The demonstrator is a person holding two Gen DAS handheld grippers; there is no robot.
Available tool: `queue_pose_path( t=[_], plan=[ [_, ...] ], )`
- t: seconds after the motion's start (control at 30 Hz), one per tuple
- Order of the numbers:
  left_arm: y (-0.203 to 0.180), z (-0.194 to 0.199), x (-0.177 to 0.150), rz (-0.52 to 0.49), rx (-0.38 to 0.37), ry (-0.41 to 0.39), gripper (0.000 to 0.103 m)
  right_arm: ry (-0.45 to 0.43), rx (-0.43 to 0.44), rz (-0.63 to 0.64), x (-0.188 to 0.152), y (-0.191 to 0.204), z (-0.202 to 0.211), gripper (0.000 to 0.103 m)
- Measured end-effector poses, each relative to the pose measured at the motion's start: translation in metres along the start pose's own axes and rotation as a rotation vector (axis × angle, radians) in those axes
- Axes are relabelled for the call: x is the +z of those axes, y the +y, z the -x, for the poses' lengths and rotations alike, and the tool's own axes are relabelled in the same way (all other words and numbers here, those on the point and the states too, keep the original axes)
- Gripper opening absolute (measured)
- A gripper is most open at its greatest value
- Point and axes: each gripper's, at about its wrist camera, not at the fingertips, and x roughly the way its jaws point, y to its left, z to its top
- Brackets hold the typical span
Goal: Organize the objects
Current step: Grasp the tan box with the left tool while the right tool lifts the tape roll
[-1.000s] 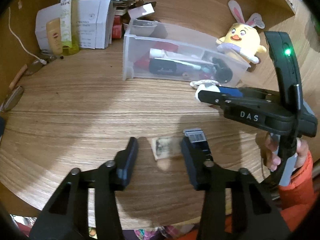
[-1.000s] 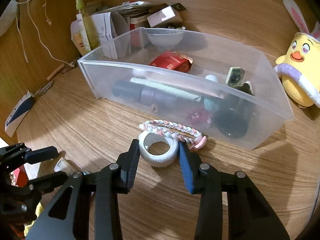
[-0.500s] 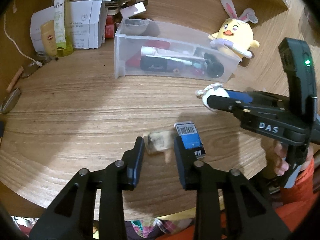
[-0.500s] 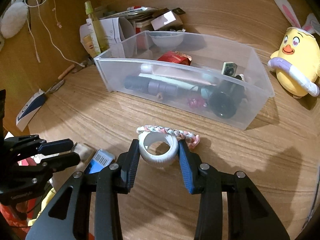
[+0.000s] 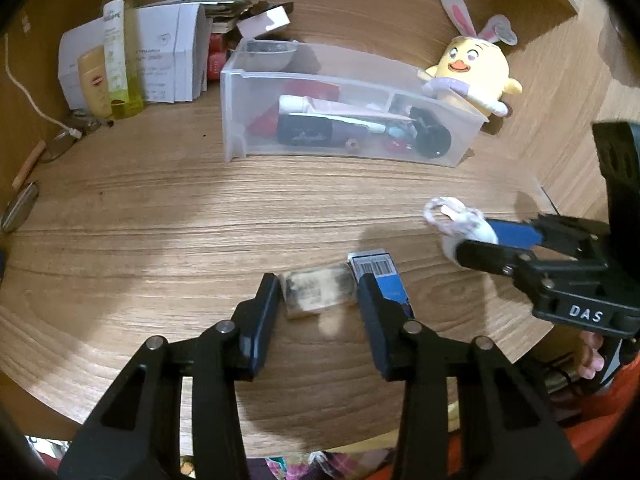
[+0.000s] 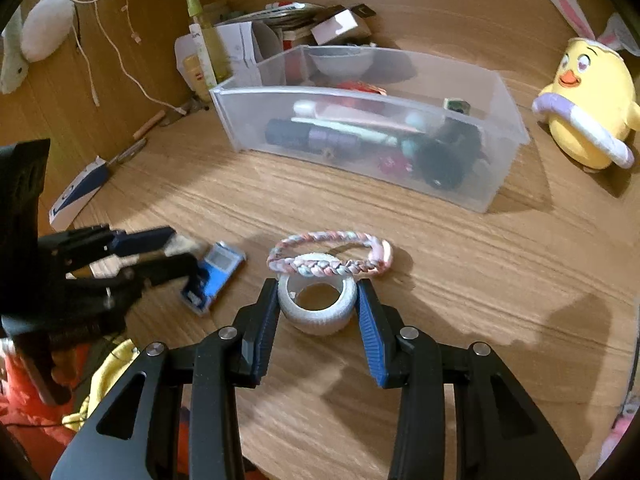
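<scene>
My left gripper (image 5: 318,286) straddles a small worn eraser-like block (image 5: 318,290) on the wooden table; its jaws stand beside the block without pressing it. A blue box with a barcode (image 5: 378,274) lies against the right finger. My right gripper (image 6: 317,298) is shut on a white tape roll (image 6: 317,304), with a pastel braided band (image 6: 330,256) lying just beyond it. The clear plastic bin (image 6: 496,184), holding several items, stands further back in both views, and in the left wrist view (image 5: 236,116) too.
A yellow chick plush (image 6: 588,92) sits right of the bin. Papers, boxes and a green bottle (image 5: 118,52) crowd the back left corner. A white cable (image 5: 28,96) hangs on the left wall. The table's front edge curves close below both grippers.
Both grippers have drawn back from the bin toward the table's front. The right one carried the tape roll along; the braided band came with it. The left now straddles the block.
</scene>
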Motion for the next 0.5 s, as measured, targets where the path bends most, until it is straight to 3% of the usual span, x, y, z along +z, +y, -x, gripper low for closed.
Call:
queue_pose_path(
  t=[0.27, 0.5],
  plan=[
    [0.0, 0.005, 0.008, 0.012, -0.005, -0.019, 0.041, 0.006, -0.144, -0.026, -0.014, -0.023, 0.014, 0.035],
    [-0.015, 0.017, 0.026, -0.02, -0.035, -0.074, 0.041, -0.074, -0.134, -0.086, -0.004, -0.035, 0.031, 0.035]
  ],
)
